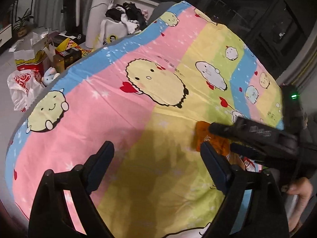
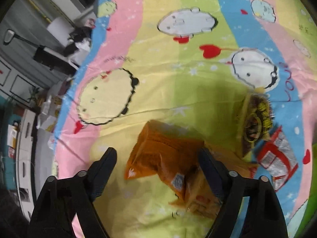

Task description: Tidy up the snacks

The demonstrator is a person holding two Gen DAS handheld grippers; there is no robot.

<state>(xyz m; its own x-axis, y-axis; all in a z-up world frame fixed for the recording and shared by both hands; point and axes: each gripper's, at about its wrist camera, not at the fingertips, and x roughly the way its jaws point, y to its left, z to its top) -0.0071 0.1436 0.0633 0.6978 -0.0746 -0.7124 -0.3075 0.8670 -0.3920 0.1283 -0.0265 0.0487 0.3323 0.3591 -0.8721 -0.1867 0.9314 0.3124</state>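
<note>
The bedsheet runs in pink, yellow, green and blue stripes, printed with pale cartoon blobs, red hearts and white stars. At lower centre of the right wrist view lies an orange packet; to its right a yellow-and-brown packet and a red-and-white packet.

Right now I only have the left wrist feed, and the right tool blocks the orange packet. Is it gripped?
Observer: No. The right tool is open over the orange crinkly plastic snack packet, not clamped on it.
Operator: Other snacks nearby?
Observer: A yellow-and-brown printed packet lies to the right of the orange one.
Operator: Anything else?
Observer: A red-and-white foil packet lies just past that, on the striped cartoon bedsheet.
</note>
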